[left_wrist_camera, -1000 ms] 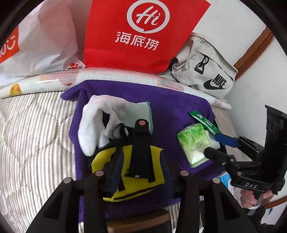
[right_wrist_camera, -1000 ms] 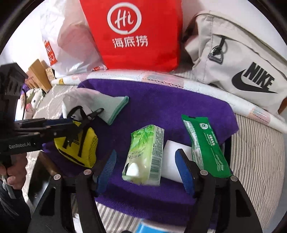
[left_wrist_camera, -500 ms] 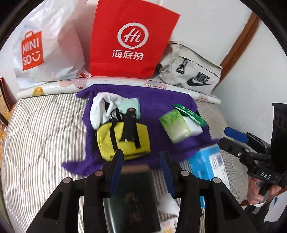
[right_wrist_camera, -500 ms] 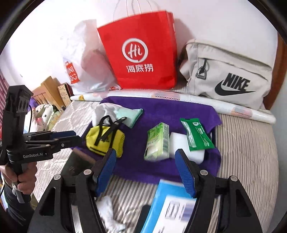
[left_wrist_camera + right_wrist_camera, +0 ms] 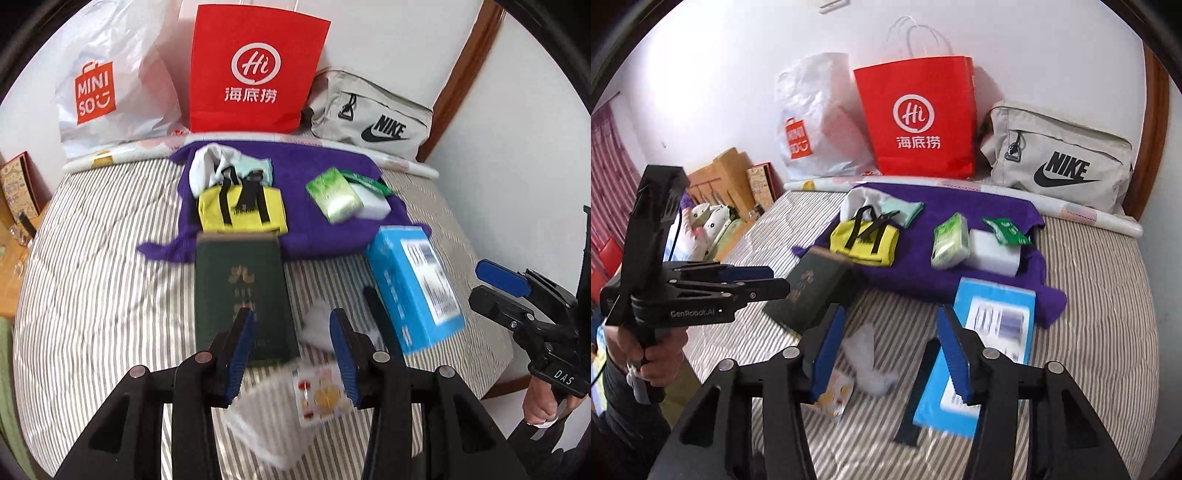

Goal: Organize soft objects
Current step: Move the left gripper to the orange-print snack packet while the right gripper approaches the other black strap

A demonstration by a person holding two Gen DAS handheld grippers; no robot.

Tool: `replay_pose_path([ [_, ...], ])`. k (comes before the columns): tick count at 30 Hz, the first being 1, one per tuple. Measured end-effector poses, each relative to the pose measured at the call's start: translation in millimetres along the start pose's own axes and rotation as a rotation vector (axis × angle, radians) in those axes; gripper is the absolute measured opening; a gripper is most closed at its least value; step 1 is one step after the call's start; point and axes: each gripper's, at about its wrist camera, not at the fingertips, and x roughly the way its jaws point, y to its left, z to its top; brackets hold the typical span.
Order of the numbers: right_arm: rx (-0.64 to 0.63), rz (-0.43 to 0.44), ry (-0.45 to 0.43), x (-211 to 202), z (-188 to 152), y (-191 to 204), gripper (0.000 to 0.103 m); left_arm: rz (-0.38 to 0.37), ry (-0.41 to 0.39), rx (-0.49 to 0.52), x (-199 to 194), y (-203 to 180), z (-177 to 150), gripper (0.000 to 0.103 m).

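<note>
Ahead of our two grippers a purple towel (image 5: 960,273) carries the soft things: a yellow pouch with black straps (image 5: 866,240), a white and mint cloth (image 5: 882,203), a green tissue pack (image 5: 951,240) and a white sponge block (image 5: 993,251). Our left gripper (image 5: 291,350) stands spread and empty over a dark green book (image 5: 240,291). Our right gripper (image 5: 892,354), jaws just narrowed, pinches nothing above crumpled white plastic (image 5: 868,354), a blue box (image 5: 993,332) beside it. All rest on a striped bed (image 5: 1089,295) against a white wall (image 5: 720,92).
</note>
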Motion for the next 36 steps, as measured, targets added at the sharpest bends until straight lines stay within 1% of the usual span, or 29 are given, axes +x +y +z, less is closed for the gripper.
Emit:
replay_pose_path([
  [2,0.0,-0.008,0.0,-4.8,-12.5,1.9,0.048,0.0,0.009,-0.004,-0.8,-2.4,-12.0,0.04],
  [6,0.024,0.009,0.03,-5.9,-41.2,0.3,0.044,0.008,0.02,0.003,2.6,-7.5,-34.0,0.04],
  [7,0.029,0.006,0.042,-4.0,-49.3,-0.2,0.042,0.008,0.026,0.002,4.3,-8.6,-38.7,0.04],
  [10,0.03,-0.018,0.075,2.9,-70.5,-0.9,0.041,-0.006,0.039,0.008,10.4,-11.5,-53.0,0.04],
  [15,0.045,-0.038,0.12,19.0,-93.8,-8.3,0.041,-0.027,0.057,-0.012,22.1,-12.7,-66.3,0.04],
  [19,0.069,-0.052,0.126,33.4,-101.8,-16.1,0.041,-0.02,0.062,-0.014,31.6,-13.4,-73.5,0.041],
  [22,0.102,-0.052,0.135,44.5,-108.4,-21.1,0.041,-0.013,0.08,-0.025,40.2,-10.2,-77.9,0.041],
  [25,0.13,-0.047,0.149,55.2,-112.9,-25.1,0.041,-0.015,0.091,-0.034,46.5,-7.0,-78.2,0.041],
  [28,0.162,-0.044,0.143,62.8,-114.8,-27.4,0.04,-0.015,0.098,-0.043,51.8,-4.2,-77.3,0.041],
  [32,0.189,-0.044,0.152,75.1,-115.4,-24.7,0.039,-0.022,0.103,-0.055,57.6,-2.1,-76.5,0.041],
  [36,0.148,-0.116,0.13,77.8,-116.5,-11.7,0.038,-0.036,0.11,-0.074,62.8,-0.2,-76.6,0.041],
])
